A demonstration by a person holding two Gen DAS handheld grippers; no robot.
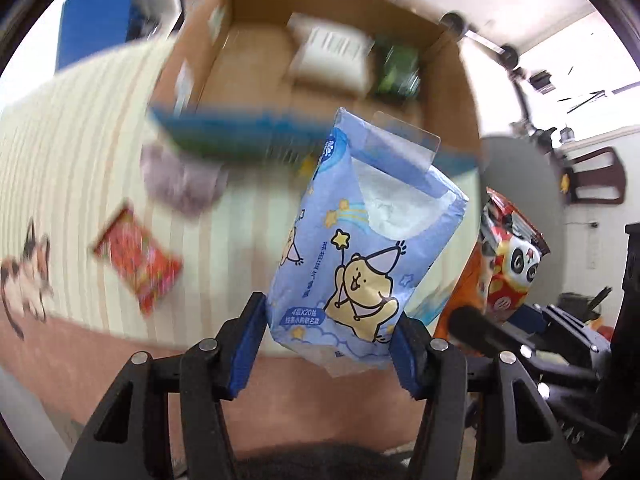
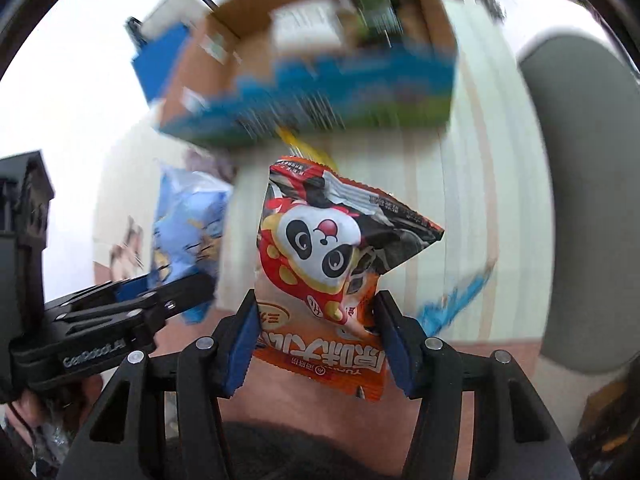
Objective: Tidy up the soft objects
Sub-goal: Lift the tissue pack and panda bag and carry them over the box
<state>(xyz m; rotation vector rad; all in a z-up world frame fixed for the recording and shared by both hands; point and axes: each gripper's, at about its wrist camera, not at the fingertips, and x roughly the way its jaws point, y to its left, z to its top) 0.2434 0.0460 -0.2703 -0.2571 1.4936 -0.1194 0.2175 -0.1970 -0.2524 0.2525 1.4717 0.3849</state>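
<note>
My left gripper (image 1: 328, 344) is shut on a blue tissue pack (image 1: 360, 248) with a cartoon bear, held in the air in front of an open cardboard box (image 1: 248, 76). My right gripper (image 2: 316, 336) is shut on an orange panda snack bag (image 2: 324, 256), also lifted, below the same box (image 2: 304, 92). The tissue pack and left gripper show at the left of the right wrist view (image 2: 188, 232); the snack bag shows at the right of the left wrist view (image 1: 508, 268). Inside the box lie a white pack (image 1: 332, 60) and a green pack (image 1: 396, 68).
A striped cream tablecloth (image 1: 80, 152) covers the table. On it lie a red snack packet (image 1: 136, 256) and a purple fluffy item (image 1: 180, 176) by the box's front. A grey chair back (image 2: 588, 200) stands to the right. A blue box (image 1: 96, 20) sits behind.
</note>
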